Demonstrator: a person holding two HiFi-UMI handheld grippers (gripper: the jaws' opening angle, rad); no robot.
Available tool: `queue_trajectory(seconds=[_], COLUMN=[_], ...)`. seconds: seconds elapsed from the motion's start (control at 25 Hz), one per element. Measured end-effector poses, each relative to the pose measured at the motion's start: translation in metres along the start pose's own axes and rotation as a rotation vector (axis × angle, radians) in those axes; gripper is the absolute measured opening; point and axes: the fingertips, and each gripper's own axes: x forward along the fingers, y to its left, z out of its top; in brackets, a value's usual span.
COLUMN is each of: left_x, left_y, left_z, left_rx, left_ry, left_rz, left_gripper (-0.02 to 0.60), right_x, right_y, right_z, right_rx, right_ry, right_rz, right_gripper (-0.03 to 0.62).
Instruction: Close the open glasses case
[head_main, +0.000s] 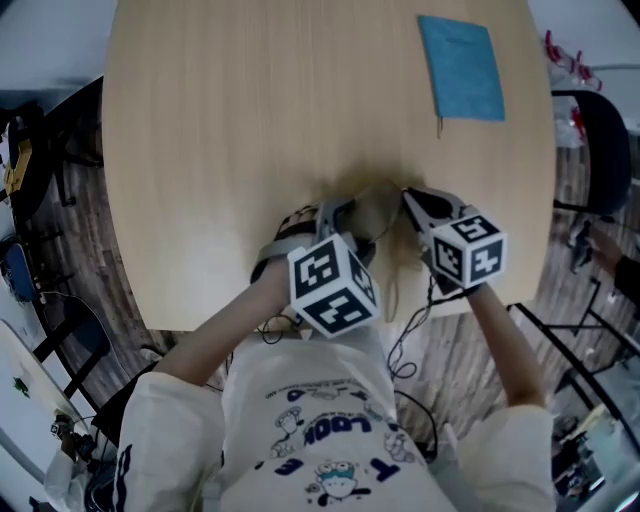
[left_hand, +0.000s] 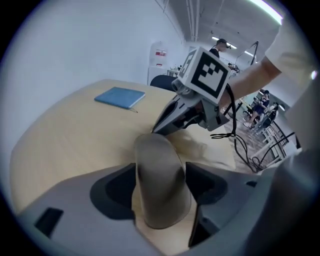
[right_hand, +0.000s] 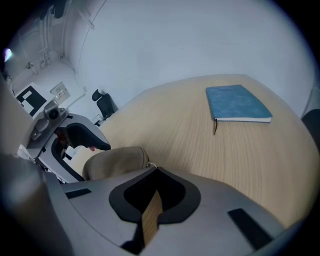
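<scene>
Nearest, my left hand-held gripper (head_main: 340, 215) is clamped across the tan glasses case (left_hand: 159, 175) at the near edge of the table (head_main: 250, 120); my right hand-held gripper (head_main: 410, 200), jaws together and empty, points at its end. I judge it best to steady the base and press the lid squarely down until the seam meets.

- The head camera sat above the person and faced steeply down at the table (head_main: 230, 130). It covered nearly the whole top from well back, with the left tool (head_main: 348, 215) and right tool (head_main: 412, 200) near the table's near edge.
- The left tool camera looked along its own jaws at close range, across the table toward the right tool.
- The right tool camera was set likewise, facing the left tool.
- All three views shared the glasses case (left_hand: 160, 185) and the blue notebook (head_main: 460, 68).
</scene>
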Motion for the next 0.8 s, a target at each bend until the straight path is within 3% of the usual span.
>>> queue_trajectory(seconds=[0.52, 0.8], left_x=[0.010, 0.009], left_y=[-0.001, 0.000], left_z=[0.002, 0.003], left_rx=[0.096, 0.100], left_ry=[0.024, 0.026], left_rz=[-0.025, -0.031], left_gripper=[0.316, 0.321], right_x=[0.011, 0.024], right_y=[-0.005, 0.003], right_z=[0.019, 0.033], right_rx=[-0.266, -0.467], right_ry=[0.048, 0.169], right_rz=[0.077, 0.191], right_gripper=[-0.003, -0.003])
